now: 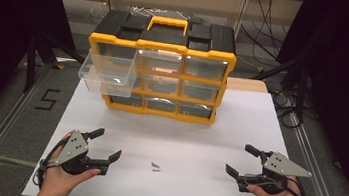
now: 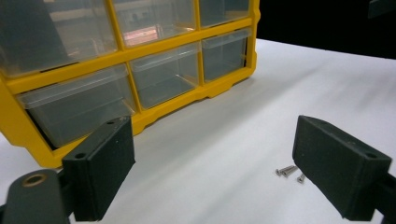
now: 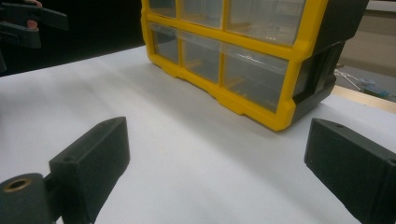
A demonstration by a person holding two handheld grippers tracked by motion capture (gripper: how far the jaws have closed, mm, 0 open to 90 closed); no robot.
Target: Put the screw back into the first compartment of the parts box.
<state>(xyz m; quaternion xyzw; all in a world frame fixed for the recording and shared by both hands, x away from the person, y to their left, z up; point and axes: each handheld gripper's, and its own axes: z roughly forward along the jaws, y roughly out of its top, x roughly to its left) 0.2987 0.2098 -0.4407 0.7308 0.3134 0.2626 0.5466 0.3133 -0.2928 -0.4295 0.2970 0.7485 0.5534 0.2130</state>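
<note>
White sheeting covers the worktop (image 1: 219,123), with dark curtains and cables behind it. At the far middle stands a yellow-and-black organizer (image 1: 160,66) with clear drawers in three rows. Its top-left drawer (image 1: 107,73) is pulled well out and hangs over the worktop; the others sit pushed in.

A few small screws (image 1: 155,166) lie loose on the sheet near the front edge, between the two hands and somewhat closer to the left one. In the left gripper view they show as short silvery screws (image 2: 288,171) with flat heads, lying close together just beside the right-hand jaw.

The left tool (image 1: 104,150) hovers near the front left with its jaws spread wide and nothing between them. The right tool (image 1: 245,161) is held near the front right, likewise wide and empty.

Judging from this, the work looks to be at its start: a drawer is already open to receive something, while the screws are untouched. Picking them up, carrying them to the open drawer, dropping them in and pushing it shut probably all remain.
</note>
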